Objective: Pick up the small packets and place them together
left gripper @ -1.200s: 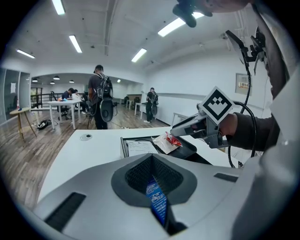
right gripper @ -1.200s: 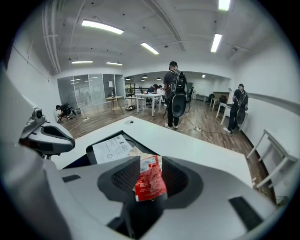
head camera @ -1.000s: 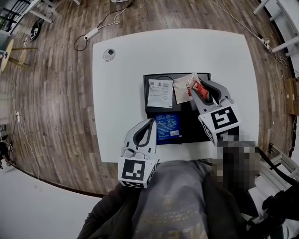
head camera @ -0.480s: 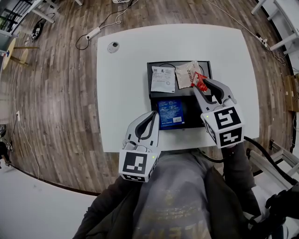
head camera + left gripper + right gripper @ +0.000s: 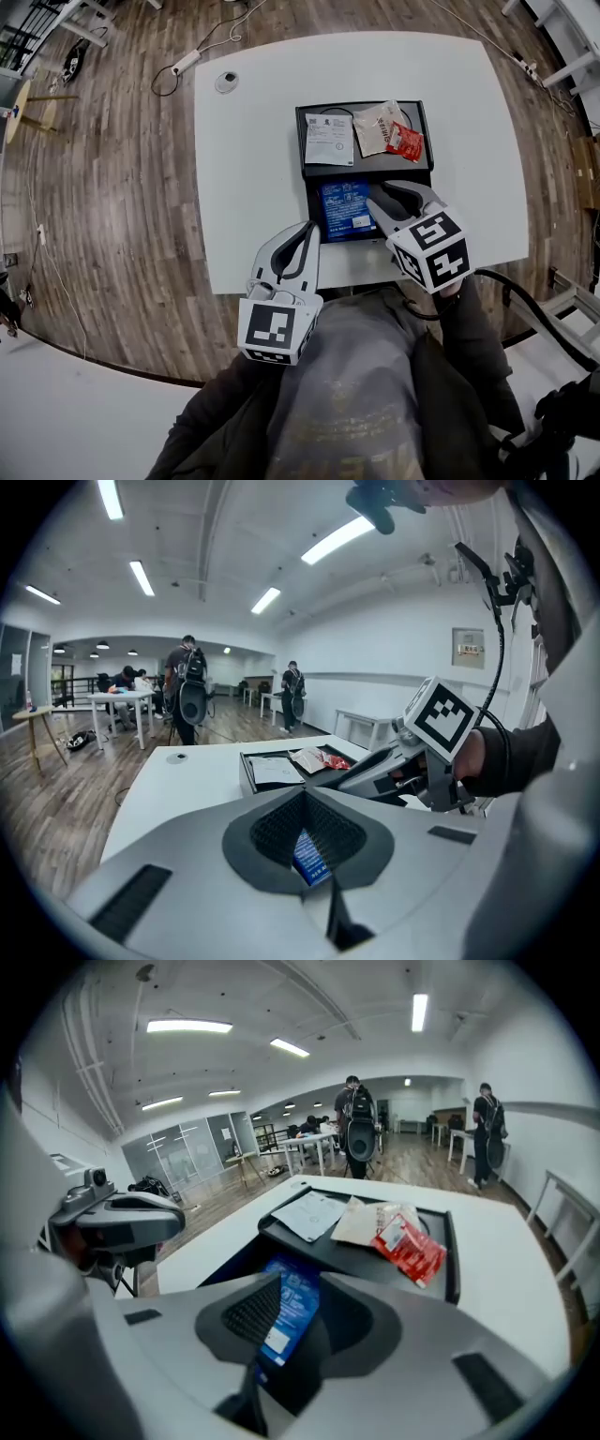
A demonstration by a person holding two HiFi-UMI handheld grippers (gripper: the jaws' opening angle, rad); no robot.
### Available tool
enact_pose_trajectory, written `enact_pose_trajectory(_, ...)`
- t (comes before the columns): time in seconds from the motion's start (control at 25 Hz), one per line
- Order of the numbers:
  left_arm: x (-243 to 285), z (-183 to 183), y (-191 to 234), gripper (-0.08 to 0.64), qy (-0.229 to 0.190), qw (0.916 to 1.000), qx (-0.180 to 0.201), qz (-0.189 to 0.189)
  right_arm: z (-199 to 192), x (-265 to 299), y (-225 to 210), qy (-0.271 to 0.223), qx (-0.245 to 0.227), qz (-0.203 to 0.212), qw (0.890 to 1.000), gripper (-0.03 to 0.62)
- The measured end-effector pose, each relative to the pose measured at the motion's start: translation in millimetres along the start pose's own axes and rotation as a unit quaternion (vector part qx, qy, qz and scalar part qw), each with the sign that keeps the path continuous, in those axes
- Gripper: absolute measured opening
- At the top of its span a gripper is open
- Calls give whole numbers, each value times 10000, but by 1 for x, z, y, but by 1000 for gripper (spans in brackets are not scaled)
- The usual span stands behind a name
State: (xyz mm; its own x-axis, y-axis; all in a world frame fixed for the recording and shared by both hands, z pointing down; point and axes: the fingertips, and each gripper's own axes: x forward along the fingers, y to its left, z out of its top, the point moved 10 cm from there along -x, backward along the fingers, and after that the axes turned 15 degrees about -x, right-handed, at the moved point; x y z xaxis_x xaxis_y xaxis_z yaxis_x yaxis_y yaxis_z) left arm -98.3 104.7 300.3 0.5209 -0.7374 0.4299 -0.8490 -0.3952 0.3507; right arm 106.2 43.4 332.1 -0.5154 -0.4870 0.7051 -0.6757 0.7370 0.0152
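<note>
The black tray (image 5: 370, 169) is sitting mid-table, its raised rim boxing in all four packets. The white table (image 5: 244, 169) is stretching wide to the left and right of it, with a small round object (image 5: 225, 82) resting near the far left corner. The right gripper (image 5: 388, 193) is hovering over the tray's near half, its jaws standing apart and gripping nothing. The blue packet (image 5: 341, 206) is lying flat beneath them and showing through the gap. The left gripper (image 5: 301, 247) is hanging over the table's near edge, just beside the tray's near left corner, its fingertips seemingly meeting with nothing between. At the tray's far end the red packet (image 5: 406, 142), glossy and crinkled, is overlapping the duller beige packet (image 5: 378, 125). A flat white packet (image 5: 329, 139) with dark print is lying just beside them. Ribbed dark pads are lining both grippers' smooth grey fingers
</note>
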Motion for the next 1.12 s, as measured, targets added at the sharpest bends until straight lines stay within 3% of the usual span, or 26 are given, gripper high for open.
enact_pose_trajectory(0.16, -2, -1, 3, 2, 41, 10000, 10, 45, -9, 15, 6, 244, 81, 233, 9994, 127)
enact_pose_trajectory(0.68, 11, 2, 22, 2, 144, 9996, -229, 88, -10, 51, 0, 917, 176, 360, 9950, 129)
enact_pose_trajectory(0.92, 12, -2, 35, 2, 221, 9992, -326, 103, -15, 70, 2, 1153, 122, 226, 9930, 197)
enact_pose_trajectory(1.12, 10, -3, 45, 2, 231, 9989, -389, 117, -14, 72, 2, 1206, 185, 188, 9923, 202)
